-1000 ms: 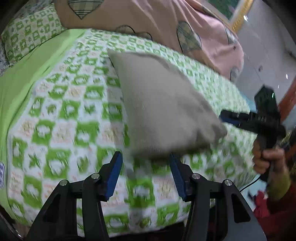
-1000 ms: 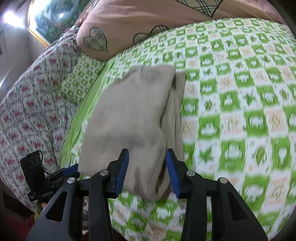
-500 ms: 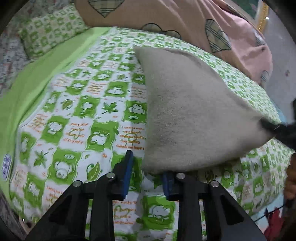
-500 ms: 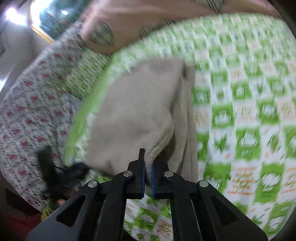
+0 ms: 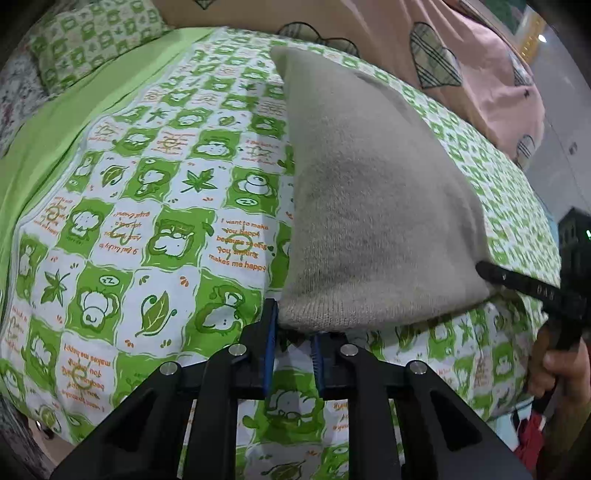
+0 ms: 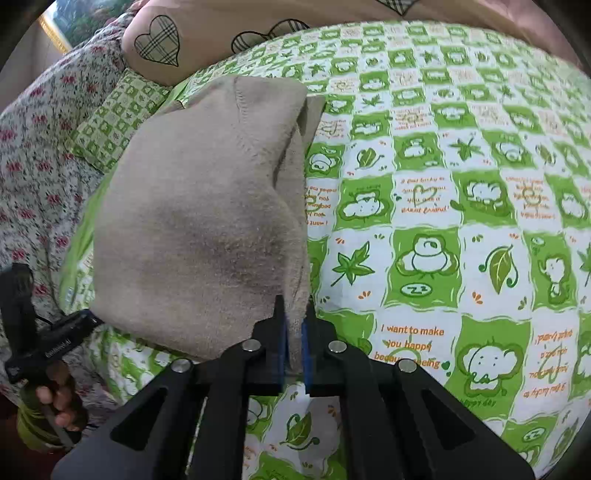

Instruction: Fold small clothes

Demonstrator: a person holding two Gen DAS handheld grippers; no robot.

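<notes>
One bed (image 5: 155, 206), its green and white cartoon sheet filling both views, carries one pink quilt (image 5: 461, 55) with checked hearts along its far side and one green checked pillow (image 5: 92, 33) at the far left. On the sheet lies the only garment, a grey knit (image 5: 369, 192), running from the far middle of the bed to the near edge, where its hem is lifted. It looks light, soft and limp, fuzzy enough not to slip, and it will sag between two holds, so the near corners of the hem are the places to take it. Two claws are at work. The left gripper (image 5: 293, 332) is closing on the near left corner, the hem between its pads. The right gripper (image 6: 294, 332) is clenched on the near right corner
</notes>
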